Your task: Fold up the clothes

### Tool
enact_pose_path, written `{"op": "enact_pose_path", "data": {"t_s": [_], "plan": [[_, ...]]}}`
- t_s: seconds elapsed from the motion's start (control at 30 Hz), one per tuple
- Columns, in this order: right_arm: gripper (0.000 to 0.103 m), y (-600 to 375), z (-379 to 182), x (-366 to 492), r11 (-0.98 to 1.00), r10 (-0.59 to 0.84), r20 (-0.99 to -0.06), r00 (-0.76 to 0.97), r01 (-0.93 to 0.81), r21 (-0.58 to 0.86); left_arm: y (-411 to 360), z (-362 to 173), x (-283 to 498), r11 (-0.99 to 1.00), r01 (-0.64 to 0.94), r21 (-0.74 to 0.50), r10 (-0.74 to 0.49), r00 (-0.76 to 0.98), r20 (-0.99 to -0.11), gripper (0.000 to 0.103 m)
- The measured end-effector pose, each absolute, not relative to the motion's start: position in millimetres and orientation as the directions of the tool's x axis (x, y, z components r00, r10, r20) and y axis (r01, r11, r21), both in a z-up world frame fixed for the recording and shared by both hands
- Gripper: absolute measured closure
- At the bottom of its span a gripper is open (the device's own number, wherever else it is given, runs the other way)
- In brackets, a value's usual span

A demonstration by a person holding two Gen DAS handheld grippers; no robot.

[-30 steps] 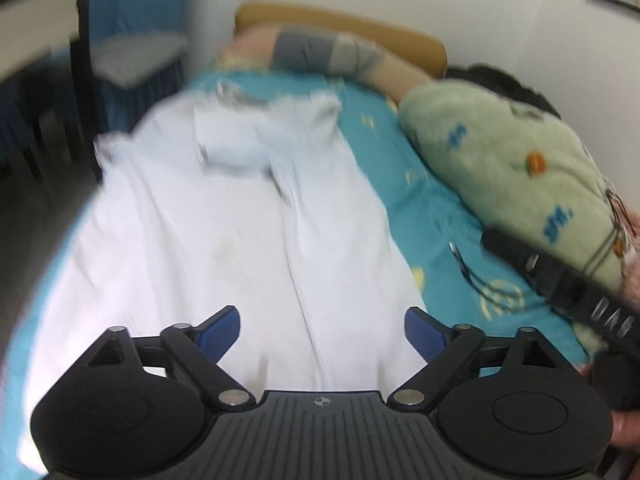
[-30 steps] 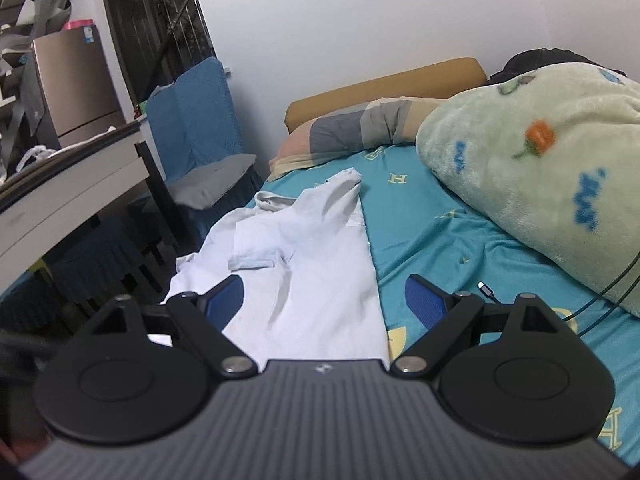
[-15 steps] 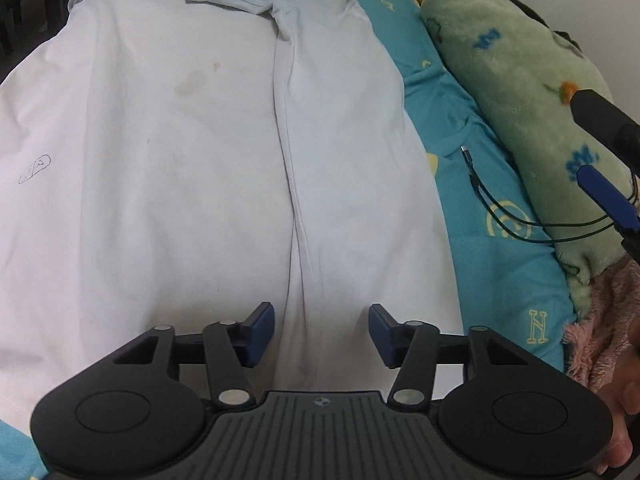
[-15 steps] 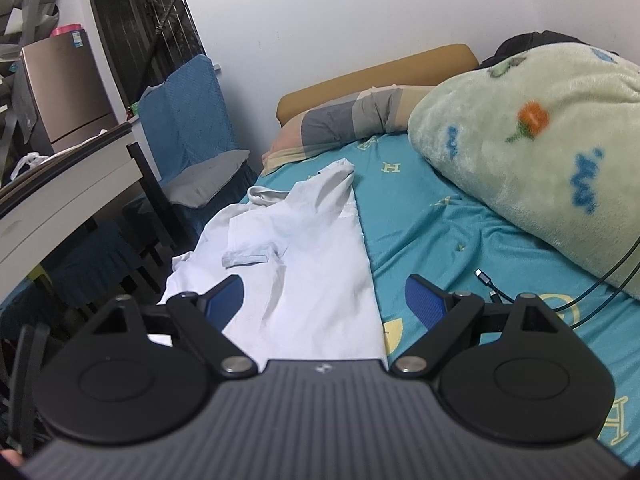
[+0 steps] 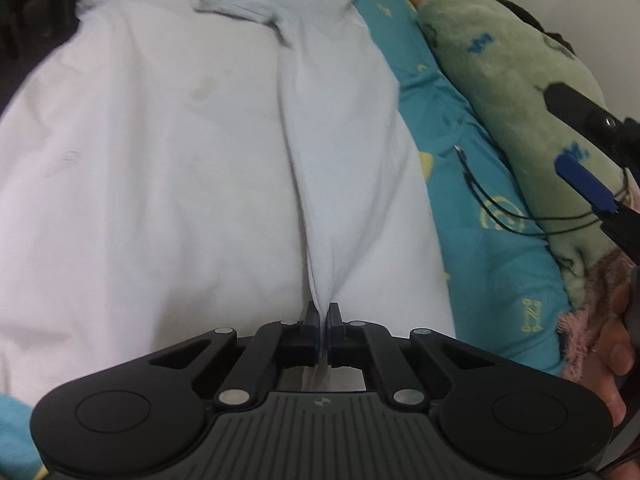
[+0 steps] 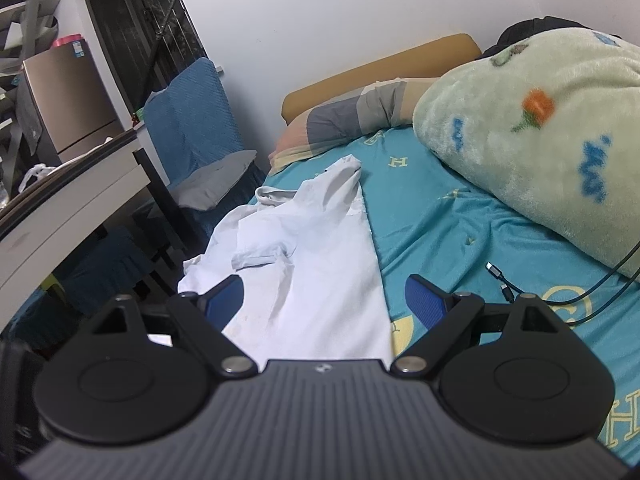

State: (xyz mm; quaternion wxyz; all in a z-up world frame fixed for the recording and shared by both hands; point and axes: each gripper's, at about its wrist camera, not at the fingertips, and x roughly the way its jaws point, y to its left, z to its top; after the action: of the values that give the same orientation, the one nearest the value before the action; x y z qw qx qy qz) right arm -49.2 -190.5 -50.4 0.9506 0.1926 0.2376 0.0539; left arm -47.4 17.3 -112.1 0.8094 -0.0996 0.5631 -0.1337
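A white shirt [image 5: 180, 168] lies spread on the teal bed sheet [image 5: 472, 264], collar end far from me, with its right side folded over along a long central crease. My left gripper [image 5: 323, 316] points steeply down at the near hem and is shut on a pinched ridge of the white shirt, cloth showing between its blue pads. In the right wrist view the same shirt [image 6: 312, 264] runs away toward the pillows. My right gripper [image 6: 325, 300] hovers above its near part, jaws wide open with nothing between them. Its blue finger [image 5: 584, 184] shows at the left view's right edge.
A green fleece blanket [image 6: 540, 152] is heaped along the right side of the bed, with black charging cables [image 6: 532, 292] on the sheet beside it. Pillows [image 6: 352, 120] lie at the headboard. A blue-covered chair [image 6: 192, 128] and a desk [image 6: 72, 200] stand left of the bed. A hand [image 5: 616, 344] shows at right.
My left gripper came down onto the shirt's near hem and its jaws went from wide open to shut, pinching up a ridge of cloth. The right gripper stayed open and barely moved.
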Motion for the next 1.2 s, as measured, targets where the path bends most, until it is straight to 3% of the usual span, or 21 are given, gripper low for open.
{"op": "enact_pose_path", "data": {"t_s": [0.1,0.17,0.23,0.33,0.4,0.63,0.8,0.97,1.2], "plan": [[0.014,-189.3,-49.3,-48.0,0.919,0.202,-0.434,0.878,-0.018,0.393,16.1,-109.1,-46.7,0.948,0.103,-0.300,-0.317,0.338,-0.886,0.098],[0.014,-188.0,-47.1,-47.7,0.916,0.213,-0.430,0.877,-0.027,0.399,11.7,-102.8,-45.8,0.951,0.118,-0.287,-0.310,0.351,-0.884,0.090],[0.014,-187.0,-44.6,-49.5,0.918,0.212,-0.424,0.881,-0.031,0.395,4.0,-91.5,-45.1,0.959,0.144,-0.244,-0.281,0.378,-0.882,0.056],[0.014,-185.7,-40.7,-53.4,0.924,0.203,-0.411,0.889,-0.034,0.381,-3.5,-61.6,-43.7,0.970,0.161,-0.184,-0.240,0.473,-0.848,0.024],[0.014,-187.0,-38.8,-56.5,0.927,0.191,-0.402,0.896,-0.030,0.373,-6.4,-40.7,-37.5,0.977,0.152,-0.147,-0.206,0.533,-0.820,0.015],[0.014,-194.7,-27.0,-38.3,0.943,0.168,-0.417,0.893,-0.022,0.332,13.5,17.4,-16.0,0.980,0.133,-0.145,-0.197,0.678,-0.708,0.007],[0.014,-157.3,-11.8,25.0,0.956,0.262,-0.498,0.826,-0.152,0.251,62.8,11.2,-17.6,0.983,0.101,-0.151,-0.177,0.704,-0.688,0.006],[0.015,-59.3,-10.4,125.3,0.939,0.318,-0.613,0.723,-0.327,0.102,123.4,-3.8,-3.5,0.967,0.012,-0.254,-0.187,0.711,-0.678,0.006],[0.015,114.3,-50.9,258.8,0.842,0.415,-0.688,0.595,-0.537,0.044,192.5,-35.7,29.4,0.932,-0.158,-0.325,-0.117,0.719,-0.686,0.005]]}}
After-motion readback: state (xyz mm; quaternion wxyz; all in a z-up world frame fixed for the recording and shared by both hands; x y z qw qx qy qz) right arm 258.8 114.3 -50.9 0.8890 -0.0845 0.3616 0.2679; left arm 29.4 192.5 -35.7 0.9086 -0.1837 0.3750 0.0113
